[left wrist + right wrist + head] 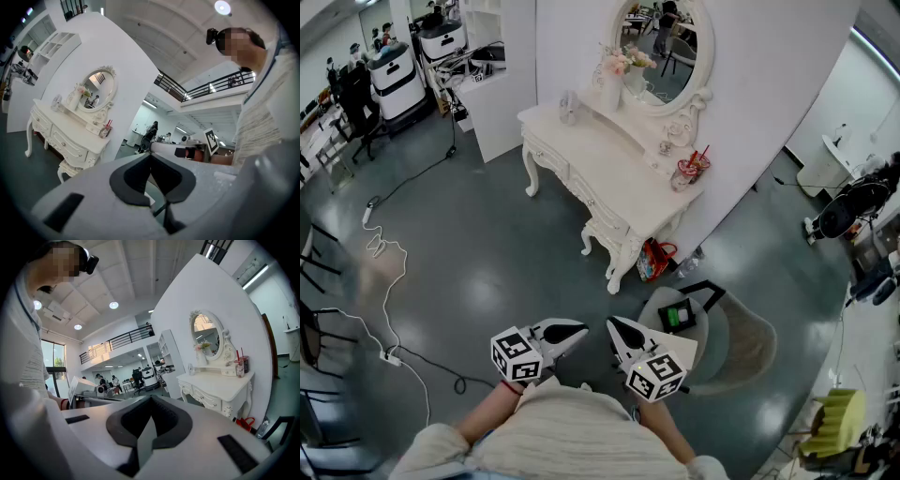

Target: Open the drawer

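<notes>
The white dressing table [609, 164] stands against the wall across the floor, its drawers [579, 190] shut along the front. It also shows in the left gripper view [65, 126] and the right gripper view [220, 383]. Both grippers are held close to the person's body, well short of the table. The left gripper [579, 329] is shut with nothing between its jaws [151, 157]. The right gripper [614, 324] is likewise shut and empty [150, 398]. Their tips point toward each other and toward the table.
A round grey stool [741, 347] with a dark object on it stands just right of the grippers. A red bag [654, 260] sits by the table leg. Cables [384, 281] trail over the floor at left. An oval mirror [661, 47] and a drink cup [689, 171] top the table.
</notes>
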Motion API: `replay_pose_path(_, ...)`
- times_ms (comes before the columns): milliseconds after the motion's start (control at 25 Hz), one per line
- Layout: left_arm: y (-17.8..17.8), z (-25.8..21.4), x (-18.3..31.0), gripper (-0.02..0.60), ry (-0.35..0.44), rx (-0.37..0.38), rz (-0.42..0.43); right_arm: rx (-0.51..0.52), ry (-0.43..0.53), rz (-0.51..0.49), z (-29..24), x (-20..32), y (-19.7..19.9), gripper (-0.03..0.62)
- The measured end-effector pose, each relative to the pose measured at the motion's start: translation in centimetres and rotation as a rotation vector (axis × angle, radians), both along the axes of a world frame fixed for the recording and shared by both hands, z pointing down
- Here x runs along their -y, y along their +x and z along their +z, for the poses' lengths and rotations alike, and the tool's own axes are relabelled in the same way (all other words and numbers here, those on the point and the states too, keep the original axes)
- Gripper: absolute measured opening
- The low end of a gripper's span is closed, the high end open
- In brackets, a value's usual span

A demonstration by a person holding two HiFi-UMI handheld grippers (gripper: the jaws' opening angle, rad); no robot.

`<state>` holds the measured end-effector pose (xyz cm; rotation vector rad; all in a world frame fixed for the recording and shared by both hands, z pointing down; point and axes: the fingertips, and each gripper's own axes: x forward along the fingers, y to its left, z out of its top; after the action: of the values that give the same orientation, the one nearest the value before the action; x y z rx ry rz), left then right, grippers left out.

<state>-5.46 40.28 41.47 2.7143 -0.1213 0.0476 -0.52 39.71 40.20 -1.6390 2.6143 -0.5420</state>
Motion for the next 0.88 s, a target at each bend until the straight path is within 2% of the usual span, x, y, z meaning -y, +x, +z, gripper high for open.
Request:
replay_pose_path(600, -1.5, 0.1, 1.9, 0.014, -0.017, -0.008, -0.005, -0.002, -0.020, -0.009, 0.1, 2.0, -1.5, 0.008)
replay_pose_path(880, -3.7, 0.1, 5.9, 0.015, -0.010, -0.017, -0.035, 0.055, 0.015, -0.006, -0.8, 5.4, -3.6, 0.011)
